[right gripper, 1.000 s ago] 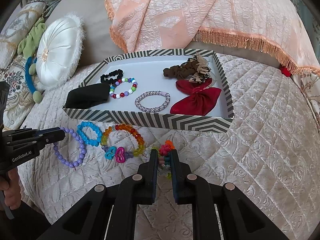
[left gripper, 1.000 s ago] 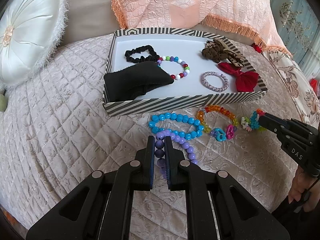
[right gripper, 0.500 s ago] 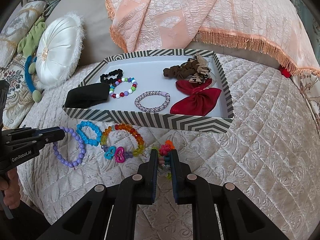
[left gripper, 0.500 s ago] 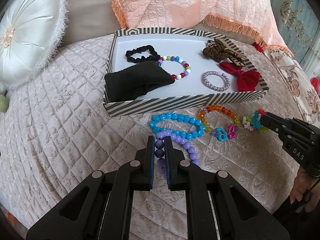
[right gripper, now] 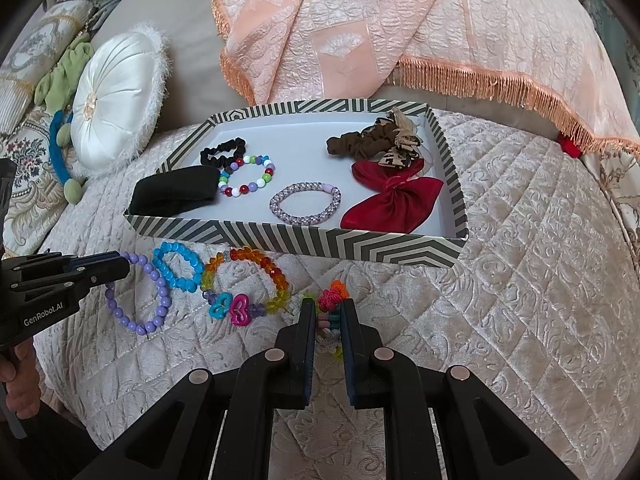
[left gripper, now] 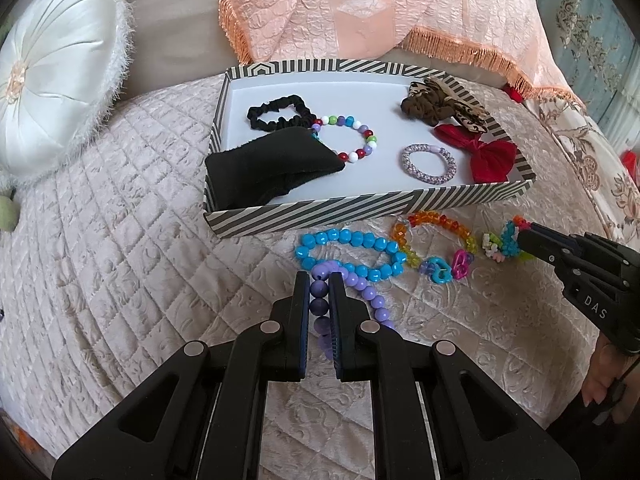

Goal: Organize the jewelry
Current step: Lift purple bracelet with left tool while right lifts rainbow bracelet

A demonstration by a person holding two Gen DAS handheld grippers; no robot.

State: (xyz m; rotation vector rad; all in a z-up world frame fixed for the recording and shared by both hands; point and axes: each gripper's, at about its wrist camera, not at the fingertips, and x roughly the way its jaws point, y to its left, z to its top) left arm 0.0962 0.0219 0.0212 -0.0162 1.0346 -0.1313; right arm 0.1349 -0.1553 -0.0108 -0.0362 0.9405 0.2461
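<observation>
Below the near wall of the striped cardboard tray [left gripper: 360, 210], four bracelets lie in a row on the quilted beige bedspread [left gripper: 120, 240]. Left gripper [left gripper: 319, 280]: jaws closed to a narrow gap on one side of the purple round-bead bracelet [left gripper: 362, 284], whose far arc overlaps the turquoise chunky-bead bracelet [left gripper: 348, 250] just in front of the tray. Right gripper [right gripper: 327, 309]: jaws likewise nearly closed on the small multicoloured knotted-thread bracelet [right gripper: 332, 298], which lies in front of the tray toward its right end; the rainbow faceted-bead bracelet with heart charms [right gripper: 244, 284] rests untouched between the two held pieces. Handling, as judged: each bracelet is light and limp, apparently strung on cord, so it should hang as a loop once lifted and swing freely. Smooth round beads may roll or slip between flat pads; a hold across a single bead or on the cord between beads seems safest. The thread bracelet is soft and compressible and should grip easily. The overlap with the turquoise beads may drag that piece along. Inside the tray lie a black fabric pouch [left gripper: 272, 168], a black scrunchie [left gripper: 280, 114], a mixed-colour bead bracelet [left gripper: 348, 136], a lilac woven bracelet [left gripper: 428, 162], a red velvet bow [left gripper: 488, 154] and a brown scrunchie [left gripper: 432, 102].
</observation>
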